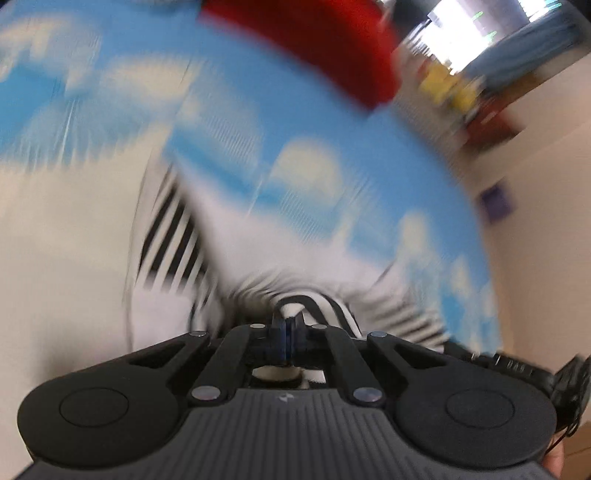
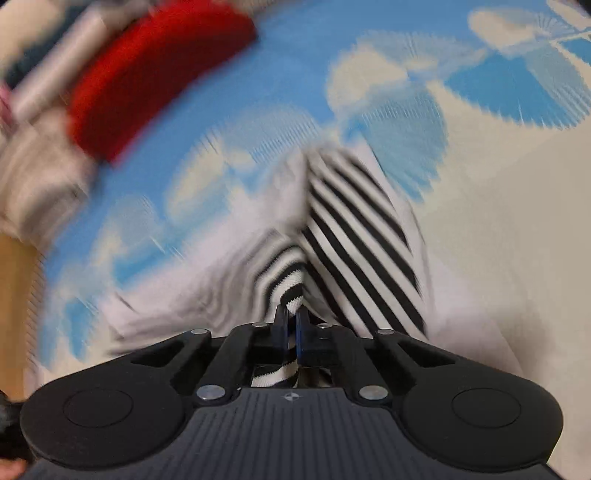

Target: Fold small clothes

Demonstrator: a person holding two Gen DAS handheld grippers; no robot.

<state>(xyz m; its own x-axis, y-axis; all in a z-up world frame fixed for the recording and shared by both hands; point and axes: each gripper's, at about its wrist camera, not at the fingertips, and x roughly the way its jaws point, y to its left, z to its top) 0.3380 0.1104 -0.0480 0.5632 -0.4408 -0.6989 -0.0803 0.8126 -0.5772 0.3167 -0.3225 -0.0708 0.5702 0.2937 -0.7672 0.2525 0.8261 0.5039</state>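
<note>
Both views are strongly blurred, so the shape of the striped garment [image 2: 354, 229] is hard to read; it lies bunched on a blue cloth with white clouds [image 2: 295, 74], and its lower part is cut off behind the tools; the left tongs [image 1: 287, 323] are closed on a fold of it; the right tongs [image 2: 291, 317] pinch a striped edge too; a red cloth [image 2: 155, 74] lies further away, apart from the garment; beyond it only unclear shapes.

Bright window [image 1: 461, 33], cream wall [image 1: 546, 177], blurred bg.
</note>
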